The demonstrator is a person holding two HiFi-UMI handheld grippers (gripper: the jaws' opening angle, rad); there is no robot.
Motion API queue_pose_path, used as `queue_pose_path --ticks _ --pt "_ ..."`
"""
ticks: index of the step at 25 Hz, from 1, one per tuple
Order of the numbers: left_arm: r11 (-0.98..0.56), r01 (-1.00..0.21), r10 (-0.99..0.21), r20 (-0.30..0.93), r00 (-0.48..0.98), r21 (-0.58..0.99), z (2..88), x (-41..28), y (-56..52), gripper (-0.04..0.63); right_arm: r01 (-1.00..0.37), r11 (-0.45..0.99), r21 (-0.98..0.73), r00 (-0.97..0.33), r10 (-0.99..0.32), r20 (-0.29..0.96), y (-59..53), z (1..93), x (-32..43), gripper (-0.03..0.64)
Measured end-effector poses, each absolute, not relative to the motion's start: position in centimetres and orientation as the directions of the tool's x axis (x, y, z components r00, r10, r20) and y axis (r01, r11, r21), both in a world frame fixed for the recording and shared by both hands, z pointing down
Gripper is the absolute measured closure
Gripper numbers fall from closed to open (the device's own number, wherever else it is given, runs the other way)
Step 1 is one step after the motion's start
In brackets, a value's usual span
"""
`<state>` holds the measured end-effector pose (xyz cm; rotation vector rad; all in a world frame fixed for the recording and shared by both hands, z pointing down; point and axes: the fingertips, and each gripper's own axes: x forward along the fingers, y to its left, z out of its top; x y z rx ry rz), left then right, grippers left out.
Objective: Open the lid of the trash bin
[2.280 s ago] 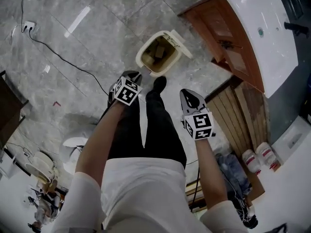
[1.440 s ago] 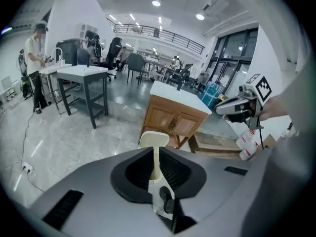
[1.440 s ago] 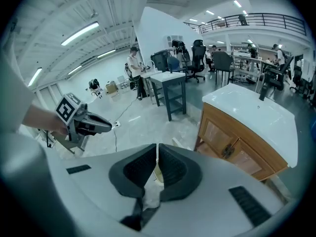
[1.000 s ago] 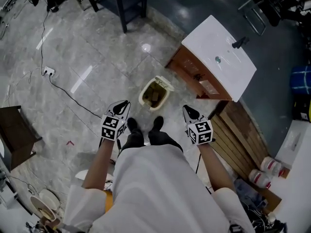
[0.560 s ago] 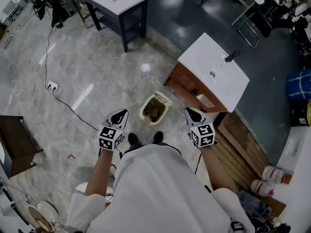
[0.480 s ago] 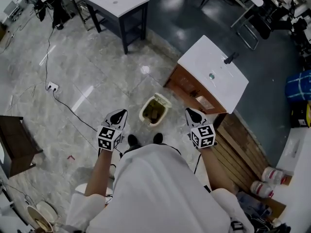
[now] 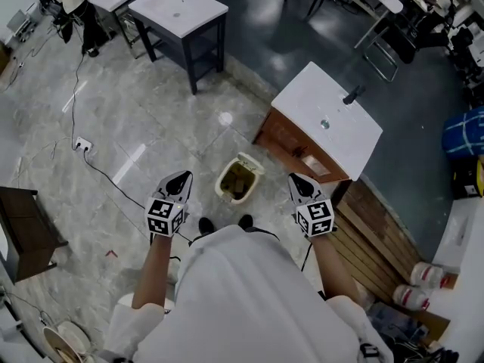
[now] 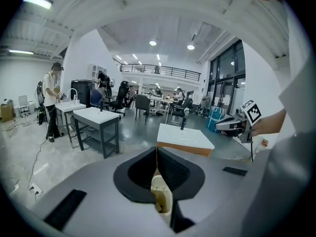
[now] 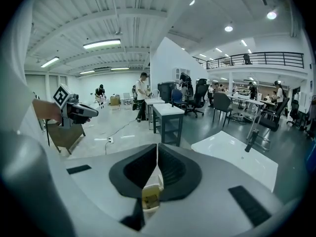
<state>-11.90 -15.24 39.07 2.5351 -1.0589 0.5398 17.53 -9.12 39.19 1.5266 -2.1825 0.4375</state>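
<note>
Both jaws closed, empty | left gripper (image 7: 183, 175), right gripper (image 7: 294, 179) farther from open trash bin (image 7: 221, 190)

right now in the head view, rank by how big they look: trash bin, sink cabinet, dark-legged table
1. sink cabinet
2. dark-legged table, farther from the camera, so its true size is unsure
3. trash bin

At frame centre the trash bin (image 7: 237, 181) is free from above and left; the cabinet (image 7: 296, 147) stands close at its right.
</note>
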Motion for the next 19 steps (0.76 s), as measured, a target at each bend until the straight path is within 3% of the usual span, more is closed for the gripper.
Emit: queue_pose_path --ticks 19 --pt "-0.631 -0.759 -0.644 0.435 0.629 0.164 38.1 -10.2 -14.4 0.574 -0.927 0.375 0.0 -0.324 -0.802 0.502 -9.0 38.9 19.2 0.583"
